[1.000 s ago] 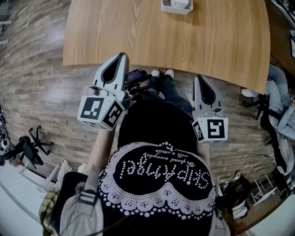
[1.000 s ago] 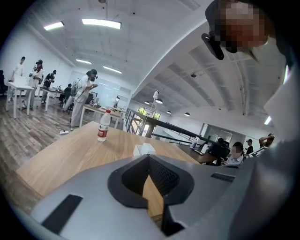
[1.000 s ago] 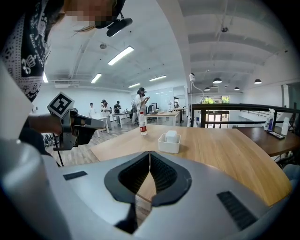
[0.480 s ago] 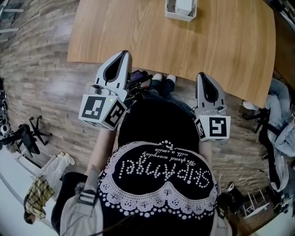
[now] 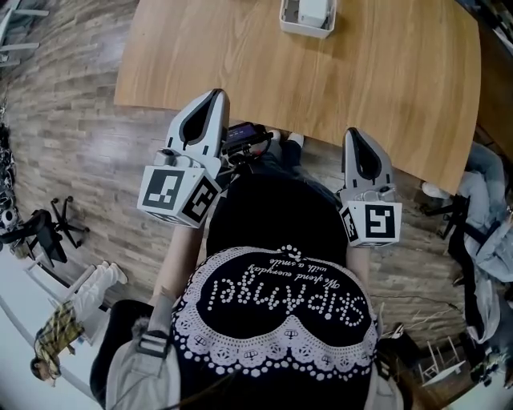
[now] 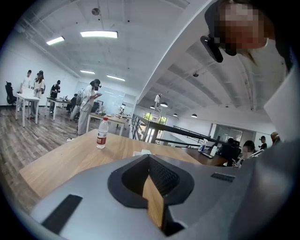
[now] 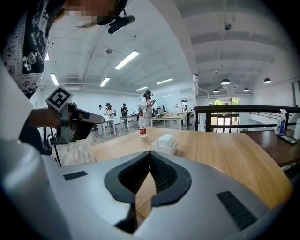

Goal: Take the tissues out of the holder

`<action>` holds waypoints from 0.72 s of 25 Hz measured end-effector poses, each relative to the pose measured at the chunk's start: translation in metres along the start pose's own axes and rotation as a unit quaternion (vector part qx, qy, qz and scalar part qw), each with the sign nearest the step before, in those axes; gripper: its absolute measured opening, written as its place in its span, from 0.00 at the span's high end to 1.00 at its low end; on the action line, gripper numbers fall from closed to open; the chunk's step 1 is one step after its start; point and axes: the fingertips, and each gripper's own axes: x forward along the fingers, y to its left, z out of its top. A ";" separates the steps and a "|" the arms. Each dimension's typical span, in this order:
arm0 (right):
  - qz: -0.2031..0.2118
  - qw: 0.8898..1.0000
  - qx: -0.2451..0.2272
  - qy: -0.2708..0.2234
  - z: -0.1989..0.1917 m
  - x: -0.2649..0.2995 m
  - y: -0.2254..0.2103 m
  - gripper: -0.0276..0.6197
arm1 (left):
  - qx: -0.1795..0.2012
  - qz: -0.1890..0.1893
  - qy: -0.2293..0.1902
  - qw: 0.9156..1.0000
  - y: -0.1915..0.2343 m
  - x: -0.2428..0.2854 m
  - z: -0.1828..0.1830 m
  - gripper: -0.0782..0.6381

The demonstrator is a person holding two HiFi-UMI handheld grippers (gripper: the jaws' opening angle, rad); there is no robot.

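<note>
Tissues (image 5: 314, 10): a white stack seated in the white holder (image 5: 307, 24). The holder stands on the far side of the bench (image 5: 385, 88) and is cut by the top edge of the head view. In the right gripper view the tissues (image 7: 166, 139) are seen rising just above the rim of the holder (image 7: 163, 148), straight ahead of the jaws and well apart from them. No contact with either gripper is observed.

Bottle (image 7: 142, 126): upright, red label, on the bench beyond the holder and slightly to its left. It is also recorded in the left gripper view (image 6: 101, 133).

Left gripper (image 5: 210, 96): held at the near edge of the bench, tips pointing toward the far side. In its own view (image 6: 149, 158) the jaw tips are seen meeting, with nothing between them; only the wood of the bench (image 6: 70, 159) shows through the gap below.

Right gripper (image 5: 354, 133): held beside the left one, also at the near edge, well apart from the holder. In its own view (image 7: 150, 153) the jaws are together and empty.

The person (image 5: 280, 296) is seen in a dark top with white print, standing on the wood-plank floor (image 5: 72, 152). Other people at other tables are noted in the background of both gripper views.
</note>
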 end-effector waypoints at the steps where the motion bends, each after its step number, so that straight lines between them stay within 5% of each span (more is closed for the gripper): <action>1: -0.001 1.000 0.006 0.000 -0.003 -0.004 -0.004 0.94 | 0.000 -0.002 0.000 1.000 -0.006 0.001 -0.003 0.88; 18: -0.021 0.999 0.036 0.004 0.007 -0.001 0.008 0.94 | -0.006 -0.024 0.018 1.000 0.013 0.011 0.002 0.88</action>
